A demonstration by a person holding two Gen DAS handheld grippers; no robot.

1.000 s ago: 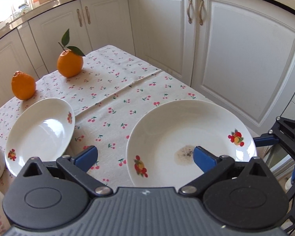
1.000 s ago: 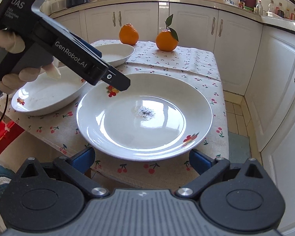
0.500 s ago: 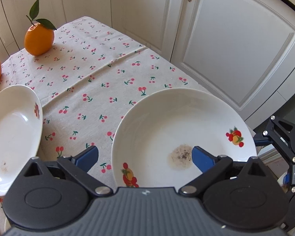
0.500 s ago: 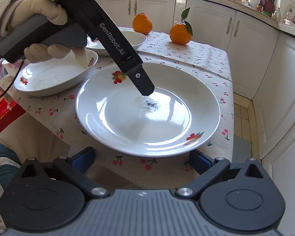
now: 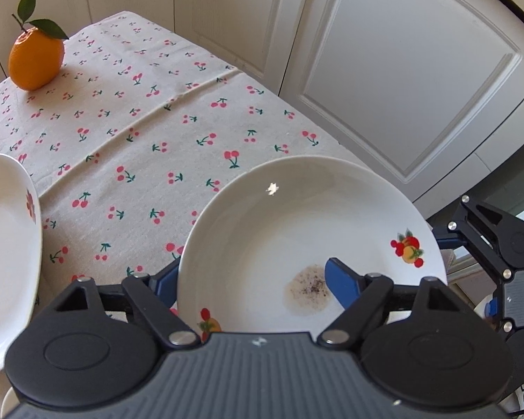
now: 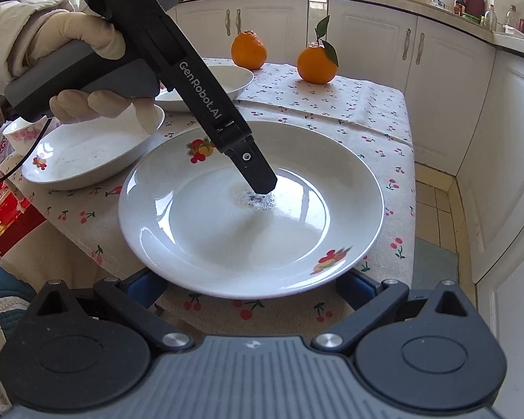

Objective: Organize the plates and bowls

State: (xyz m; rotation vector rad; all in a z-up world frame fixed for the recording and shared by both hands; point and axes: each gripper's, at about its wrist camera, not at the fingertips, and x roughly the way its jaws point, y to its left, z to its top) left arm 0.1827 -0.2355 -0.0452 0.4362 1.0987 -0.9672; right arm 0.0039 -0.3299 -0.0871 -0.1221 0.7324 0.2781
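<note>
Closing my left hand-held gripper (image 5: pixel 251 276) on the big white plate (image 5: pixel 297 237). The jaws are coming in but still look spread. The near rim sits between them, with one blue finger (image 5: pixel 342 281) inside the plate beside the brown stain (image 5: pixel 309 293) and the other finger (image 5: pixel 164 279) outside, tucked under the rim. I can't see the pads pressing yet.

Right hand-held gripper (image 6: pixel 253 284): jaws spread wide, holding nothing, fingers low on either side of the plate's near edge.

The plate is at the front corner of the counter (image 6: pixel 377 111), on the cherry-print cloth (image 5: pixel 139 132). It has fruit decals on the rim.

Readable text on the left unit's body, from the right wrist view: "GenRobot.AI" along the arm and "DAS / Data Acquisition System" on the top. My gloved hand (image 6: pixel 87 52) is on its grey grip. The print on the red packaging (image 6: pixel 3 209) below the counter is too blurred to read.

Elsewhere on the counter:
- shallow dish (image 6: pixel 87 153), just beside the plate
- another bowl (image 6: pixel 227 76) behind that
- small cup (image 6: pixel 19 136) at the far left edge
- two oranges at the back, one plain (image 6: pixel 248 50) and one with leaves (image 6: pixel 316 63)
</note>
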